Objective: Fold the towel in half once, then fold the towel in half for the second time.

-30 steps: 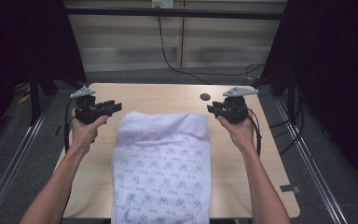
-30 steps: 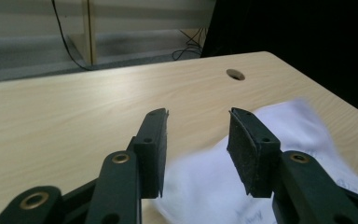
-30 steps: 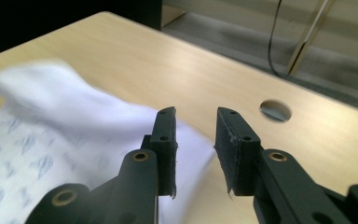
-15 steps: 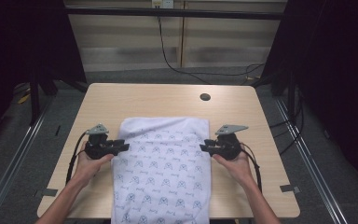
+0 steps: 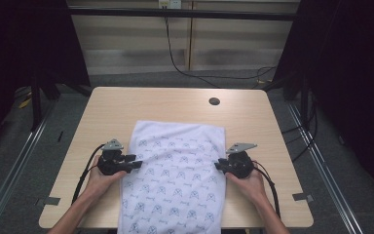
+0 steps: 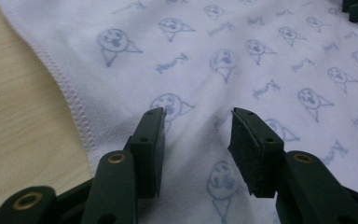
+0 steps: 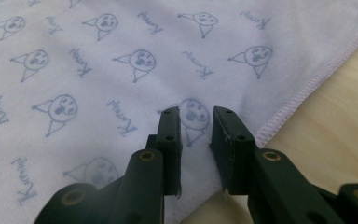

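White cloth with a pale blue printed pattern lies flat on the wooden table, its near end hanging over the table's front edge. Left gripper at the cloth's left hem: jaws part open, just been opening, tips over the fabric, nothing pinched between them. Right gripper at the right hem: jaws closer together, just been closing, a narrow gap with flat cloth behind it, no fold gripped. Farther off, a dark round hole in the tabletop beyond the cloth.
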`<state>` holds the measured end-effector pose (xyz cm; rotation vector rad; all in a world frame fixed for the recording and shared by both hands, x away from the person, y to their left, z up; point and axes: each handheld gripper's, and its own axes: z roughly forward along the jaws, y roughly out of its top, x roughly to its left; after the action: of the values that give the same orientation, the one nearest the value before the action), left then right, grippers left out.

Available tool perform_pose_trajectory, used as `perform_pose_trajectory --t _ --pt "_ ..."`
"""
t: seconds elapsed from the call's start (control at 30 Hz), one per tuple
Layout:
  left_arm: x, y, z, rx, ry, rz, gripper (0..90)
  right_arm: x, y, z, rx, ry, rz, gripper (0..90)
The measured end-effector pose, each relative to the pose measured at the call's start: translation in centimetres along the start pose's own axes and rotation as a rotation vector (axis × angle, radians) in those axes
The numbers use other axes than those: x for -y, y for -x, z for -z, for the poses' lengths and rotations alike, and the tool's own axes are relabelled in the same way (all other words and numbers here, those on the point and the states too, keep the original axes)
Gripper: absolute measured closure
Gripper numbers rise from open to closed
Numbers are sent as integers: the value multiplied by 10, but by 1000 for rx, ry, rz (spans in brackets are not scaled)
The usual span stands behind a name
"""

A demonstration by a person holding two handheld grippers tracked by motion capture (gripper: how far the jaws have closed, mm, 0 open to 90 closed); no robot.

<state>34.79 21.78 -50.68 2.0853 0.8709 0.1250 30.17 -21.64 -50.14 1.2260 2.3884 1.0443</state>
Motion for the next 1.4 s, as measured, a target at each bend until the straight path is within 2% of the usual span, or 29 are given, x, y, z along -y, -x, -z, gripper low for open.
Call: perform_pose_trajectory --t 0.13,0.2,0.27,0.33,0.5,0.6,0.73,0.8,0.83,0.93,1.0,1.1,1.13,1.2,1.27,1.37,1.4 --pt "5 8 6 29 -26 -23 573 11 -4 9 17 18 8 730" --pt "10 15 10 45 -29 -35 573 14 -7 13 19 4 22 730" --pt "16 25 13 65 -31 -41 573 19 -9 18 18 5 21 730" --pt "21 35 17 69 -35 -65 573 26 -10 23 8 17 9 730" --pt "31 46 26 126 -43 -55 571 40 -20 37 -4 19 -3 727" --pt "39 53 33 149 -46 -49 572 49 -28 45 -33 26 -14 727" --pt "51 65 46 181 -67 -42 572 61 -45 57 -58 10 -7 720" --pt "53 67 50 202 -74 -39 564 65 -53 62 -81 -2 -6 681" --pt "52 66 51 197 -67 -41 545 65 -54 63 -87 -5 -6 639" --pt "37 57 50 166 -27 -37 532 57 -48 62 -91 41 -23 621" --pt "21 46 49 151 5 -39 531 45 -38 61 -69 83 -29 619" --pt "-4 28 38 104 40 -39 531 24 -19 53 -34 118 -36 602" --pt "-11 20 32 106 42 -19 529 18 -12 48 -26 117 -44 597" --pt "-21 7 22 53 70 -4 530 6 -1 38 -3 122 -40 588" --pt "-27 -6 12 42 76 36 526 -2 10 27 8 122 -52 578" --pt "-32 -19 0 4 76 72 510 -8 23 12 21 103 -63 550" --pt "-32 -21 -3 -14 75 71 509 -9 26 7 29 97 -64 538"
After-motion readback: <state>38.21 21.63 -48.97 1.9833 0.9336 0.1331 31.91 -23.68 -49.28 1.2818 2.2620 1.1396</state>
